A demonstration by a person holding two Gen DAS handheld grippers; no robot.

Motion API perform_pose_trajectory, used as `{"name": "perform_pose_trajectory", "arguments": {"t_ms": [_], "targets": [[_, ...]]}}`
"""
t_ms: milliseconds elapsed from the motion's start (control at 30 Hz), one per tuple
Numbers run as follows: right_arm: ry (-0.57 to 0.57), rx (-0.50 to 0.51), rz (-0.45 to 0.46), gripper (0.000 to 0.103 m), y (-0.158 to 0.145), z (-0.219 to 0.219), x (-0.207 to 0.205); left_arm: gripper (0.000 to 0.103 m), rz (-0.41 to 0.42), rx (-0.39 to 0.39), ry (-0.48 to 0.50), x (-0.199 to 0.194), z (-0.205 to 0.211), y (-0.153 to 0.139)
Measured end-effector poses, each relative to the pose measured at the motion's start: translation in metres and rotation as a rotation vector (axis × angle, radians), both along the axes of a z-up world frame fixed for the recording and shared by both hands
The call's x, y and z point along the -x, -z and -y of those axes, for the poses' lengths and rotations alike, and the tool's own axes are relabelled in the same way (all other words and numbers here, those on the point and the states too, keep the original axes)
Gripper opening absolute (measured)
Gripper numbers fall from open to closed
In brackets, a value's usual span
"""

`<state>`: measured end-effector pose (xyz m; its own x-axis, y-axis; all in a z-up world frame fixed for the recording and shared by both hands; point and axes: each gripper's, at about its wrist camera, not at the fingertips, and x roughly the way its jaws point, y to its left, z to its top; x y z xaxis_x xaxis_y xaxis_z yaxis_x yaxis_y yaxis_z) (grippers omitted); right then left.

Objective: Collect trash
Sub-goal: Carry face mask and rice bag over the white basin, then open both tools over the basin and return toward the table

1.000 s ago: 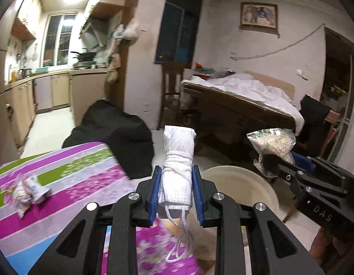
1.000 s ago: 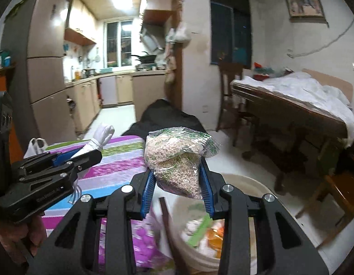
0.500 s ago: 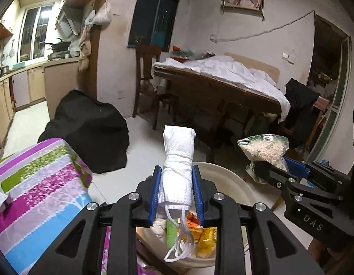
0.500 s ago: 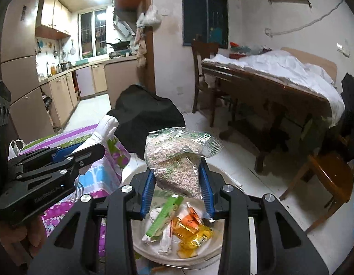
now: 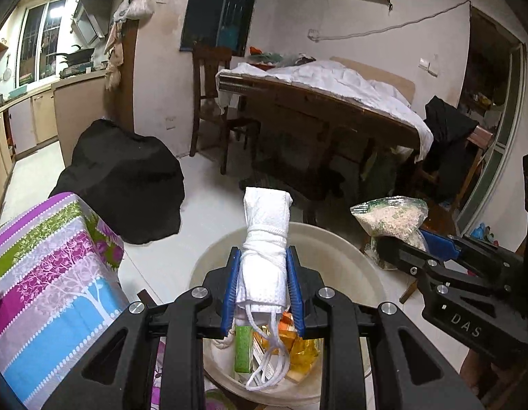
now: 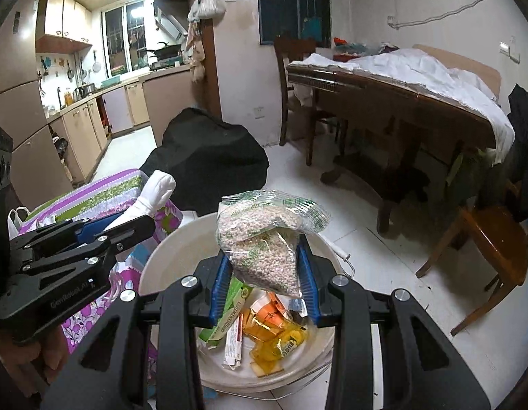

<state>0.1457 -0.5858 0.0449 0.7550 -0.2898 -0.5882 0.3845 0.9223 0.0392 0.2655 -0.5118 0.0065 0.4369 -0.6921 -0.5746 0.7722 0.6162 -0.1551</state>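
Note:
My left gripper (image 5: 262, 285) is shut on a rolled white face mask (image 5: 265, 239) with its ear loops dangling, held upright over a cream bucket (image 5: 349, 256) on the floor. My right gripper (image 6: 264, 273) is shut on a clear plastic bag of pale grains (image 6: 264, 235), also above the bucket (image 6: 168, 249). Inside the bucket lie a green carton (image 6: 226, 311), orange and yellow wrappers (image 6: 277, 331) and a white packet. Each gripper shows in the other's view: the right gripper (image 5: 414, 242) at the right, the left gripper (image 6: 127, 222) at the left.
A table with a striped purple, green and blue cloth (image 5: 48, 273) stands left of the bucket. A black covered heap (image 5: 123, 177) sits on the floor behind. A wooden table with a white sheet (image 5: 332, 82), chairs (image 6: 482, 239) and kitchen cabinets (image 6: 82, 126) lie beyond.
Both grippers have swung right and down from above the striped table to above the bucket, each keeping hold of its item. The bucket's contents have come into view.

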Motion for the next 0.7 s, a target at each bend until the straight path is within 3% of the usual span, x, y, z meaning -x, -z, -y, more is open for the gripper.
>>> {"name": "perform_pose_trajectory", "arguments": {"t_ms": [700], "targets": [[-0.010, -0.037, -0.044, 0.035, 0.011, 0.007, -0.005, 0.028, -0.048, -0.043, 0.016, -0.014, 0.013, 0.024]]}}
